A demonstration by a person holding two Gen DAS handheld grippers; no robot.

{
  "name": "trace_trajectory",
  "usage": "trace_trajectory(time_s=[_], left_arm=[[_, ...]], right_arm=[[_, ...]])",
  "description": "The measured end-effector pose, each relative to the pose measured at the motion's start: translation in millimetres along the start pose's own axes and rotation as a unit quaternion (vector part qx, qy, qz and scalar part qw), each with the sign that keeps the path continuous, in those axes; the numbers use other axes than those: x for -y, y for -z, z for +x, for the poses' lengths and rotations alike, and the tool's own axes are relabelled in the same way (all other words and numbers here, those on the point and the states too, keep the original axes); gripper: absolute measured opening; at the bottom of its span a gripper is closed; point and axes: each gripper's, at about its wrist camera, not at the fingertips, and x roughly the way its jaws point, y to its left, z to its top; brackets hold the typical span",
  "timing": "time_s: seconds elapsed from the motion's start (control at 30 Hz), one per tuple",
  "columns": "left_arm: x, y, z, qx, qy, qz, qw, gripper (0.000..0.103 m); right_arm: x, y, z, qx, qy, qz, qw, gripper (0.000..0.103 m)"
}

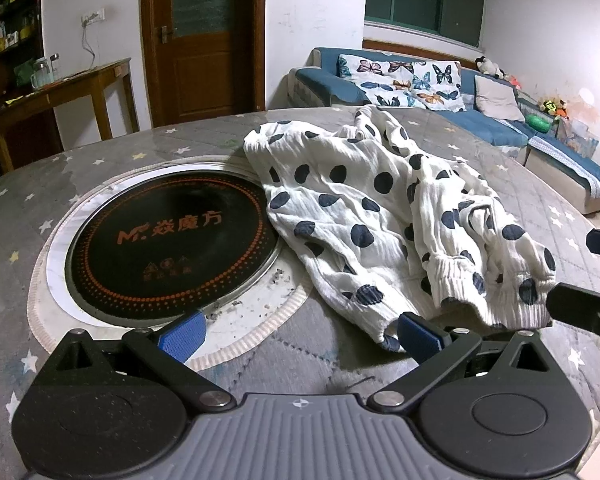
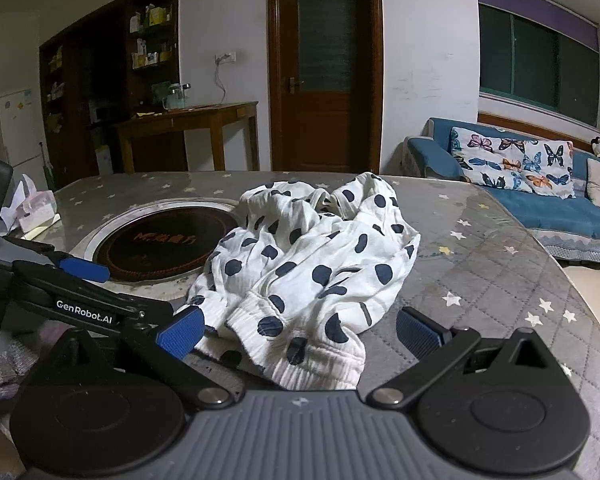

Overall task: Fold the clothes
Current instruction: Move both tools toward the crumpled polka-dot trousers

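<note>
A crumpled white garment with dark blue dots (image 1: 384, 216) lies on the grey star-patterned table cover (image 1: 308, 344); it looks like trousers with ribbed cuffs. My left gripper (image 1: 300, 338) is open just before the nearer cuff, whose edge touches its right pad, with bare cover between the fingers. In the right wrist view the same garment (image 2: 312, 256) lies ahead, and my right gripper (image 2: 300, 332) is open with a ribbed cuff (image 2: 316, 364) lying between its blue pads. The left gripper's fingers (image 2: 84, 270) show at that view's left edge.
A round black induction hob (image 1: 172, 236) is set into the table, left of the garment, which overlaps its rim. A tissue pack (image 2: 36, 212) sits at the table's far left. Beyond stand a wooden side table (image 1: 60, 92), a door and a blue sofa (image 1: 500, 120).
</note>
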Motion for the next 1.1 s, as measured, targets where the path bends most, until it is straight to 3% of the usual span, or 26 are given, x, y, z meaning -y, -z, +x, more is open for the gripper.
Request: trace_trajectory(time_s=[0.43,0.97,1.1], left_arm=[[0.9,2.7,-1.2,-0.008,0.013,0.001,0.9999,0.103],[-11.4,-19.2,10.2,-0.003,0.003,-0.009,1.0,0.102],[-13.5,-22.9,19.6,-0.013,0.015,-0.013,0.9997,0.093]], right_arm=[[3.0,5.4,-1.9,-0.018,-0.009,0.022,1.0,0.103],[11.0,2.4,16.7,-0.035,-0.016,0.041,0.998,0.098],[15.1,1.0,23.1,-0.042,-0.022,0.049,0.998,0.092]])
